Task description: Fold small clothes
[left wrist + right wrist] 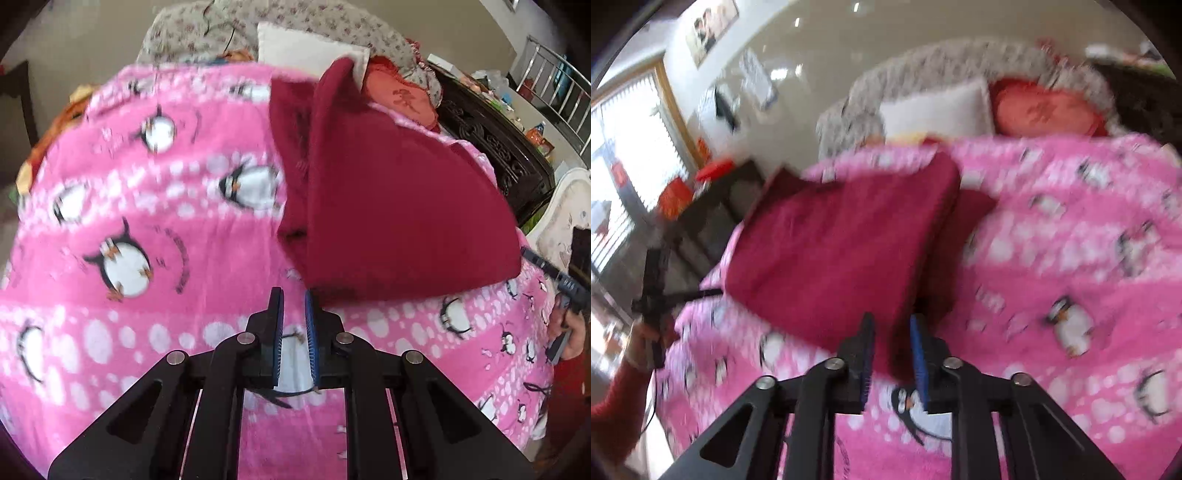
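A dark red fleece garment (399, 206) lies folded in thick layers on a pink penguin blanket (147, 295). My left gripper (294, 314) hovers over the blanket, shut with nothing between its pads. The garment's near corner sits just beyond its right finger. In the right wrist view the garment (842, 251) fills the middle of the picture. Its near corner shows in the gap of my right gripper (892, 332), whose jaws stand a little apart. The view is blurred, and I see no pad pressing on the cloth.
A white pillow (306, 48) and a red cushion (402, 99) lean on the floral headboard (229, 29). A dark carved cabinet (491, 147) stands by the bed. A person's hand (569, 332) is at the right edge. In the right wrist view, a red sleeve (613, 398) is at the left.
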Demonstrator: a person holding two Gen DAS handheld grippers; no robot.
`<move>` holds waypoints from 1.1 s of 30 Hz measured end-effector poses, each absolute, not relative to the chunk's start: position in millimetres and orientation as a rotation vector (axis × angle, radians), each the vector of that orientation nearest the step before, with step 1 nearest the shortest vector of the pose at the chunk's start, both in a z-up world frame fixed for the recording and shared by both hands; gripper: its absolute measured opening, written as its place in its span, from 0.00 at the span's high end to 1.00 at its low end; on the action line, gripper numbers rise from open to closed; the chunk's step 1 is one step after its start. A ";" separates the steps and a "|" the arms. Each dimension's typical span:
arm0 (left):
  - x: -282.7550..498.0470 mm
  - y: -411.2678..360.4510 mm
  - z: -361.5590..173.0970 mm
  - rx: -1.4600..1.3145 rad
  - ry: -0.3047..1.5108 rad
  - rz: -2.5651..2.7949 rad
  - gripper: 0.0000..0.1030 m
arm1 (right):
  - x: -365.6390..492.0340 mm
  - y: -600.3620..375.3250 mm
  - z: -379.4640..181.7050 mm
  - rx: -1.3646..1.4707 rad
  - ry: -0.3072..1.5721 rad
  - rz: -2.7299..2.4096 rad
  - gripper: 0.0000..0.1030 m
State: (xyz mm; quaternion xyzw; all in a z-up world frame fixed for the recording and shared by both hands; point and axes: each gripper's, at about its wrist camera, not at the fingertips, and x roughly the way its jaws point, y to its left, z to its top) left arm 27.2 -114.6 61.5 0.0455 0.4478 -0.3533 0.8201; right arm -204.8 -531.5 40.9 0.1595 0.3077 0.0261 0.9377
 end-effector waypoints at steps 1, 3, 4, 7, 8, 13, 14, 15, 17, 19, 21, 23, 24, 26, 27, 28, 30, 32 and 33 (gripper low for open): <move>26.3 -115.3 66.9 0.098 0.937 -0.759 0.90 | -207.1 -530.7 49.2 0.326 0.603 0.052 0.73; 22.8 -124.2 83.9 0.091 0.898 -0.782 0.90 | -200.2 -528.1 60.9 0.315 0.587 0.056 0.69; 23.0 -133.5 93.0 0.081 0.880 -0.797 0.90 | -192.6 -525.6 64.0 0.305 0.593 0.053 0.69; 32.2 -160.7 104.9 0.091 0.851 -0.809 0.82 | -155.4 -519.1 69.0 0.270 0.616 0.058 0.69; 36.2 -167.8 107.4 0.087 0.844 -0.808 0.77 | -142.8 -520.5 69.7 0.271 0.621 0.056 0.69; 83.9 -215.5 112.4 -0.003 0.850 -0.794 0.67 | -75.6 -537.9 68.4 0.315 0.652 -0.006 0.69; 99.8 -226.4 111.5 -0.017 0.848 -0.768 0.67 | -66.2 -543.1 67.1 0.334 0.657 -0.018 0.69; 107.6 -230.4 111.9 -0.028 0.852 -0.759 0.67 | -57.7 -548.6 64.8 0.350 0.661 -0.030 0.69; 138.6 -242.8 103.8 -0.064 0.889 -0.714 0.67 | -39.6 -557.4 59.2 0.351 0.691 -0.070 0.69; 162.6 -248.1 92.1 -0.084 0.941 -0.675 0.67 | -23.9 -564.7 50.6 0.319 0.734 -0.128 0.69; 180.0 -249.6 80.3 -0.119 0.973 -0.663 0.67 | -9.3 -573.4 37.9 0.314 0.788 -0.151 0.69; 187.0 -246.7 76.5 -0.173 0.974 -0.677 0.67 | 1.4 -581.4 24.4 0.344 0.833 -0.139 0.69; 187.6 -245.5 76.8 -0.188 0.976 -0.680 0.67 | 3.0 -583.6 23.4 0.350 0.836 -0.135 0.68; 185.4 -237.6 79.2 -0.238 0.981 -0.694 0.67 | -1.3 -582.3 30.7 0.344 0.827 -0.140 0.68; 181.2 -232.6 82.7 -0.249 0.978 -0.697 0.67 | -7.5 -579.0 38.4 0.331 0.805 -0.146 0.67; 171.3 -223.6 88.9 -0.247 0.967 -0.693 0.67 | -12.4 -575.2 44.4 0.319 0.784 -0.147 0.66; 152.4 -211.7 97.9 -0.240 0.940 -0.703 0.65 | -26.4 -563.4 58.0 0.305 0.735 -0.124 0.62; 125.9 -189.3 102.7 -0.238 0.915 -0.725 0.45 | -37.2 -548.7 67.3 0.316 0.709 -0.046 0.62; 118.7 -183.5 103.0 -0.243 0.912 -0.730 0.33 | -41.6 -538.4 71.5 0.310 0.700 -0.003 0.62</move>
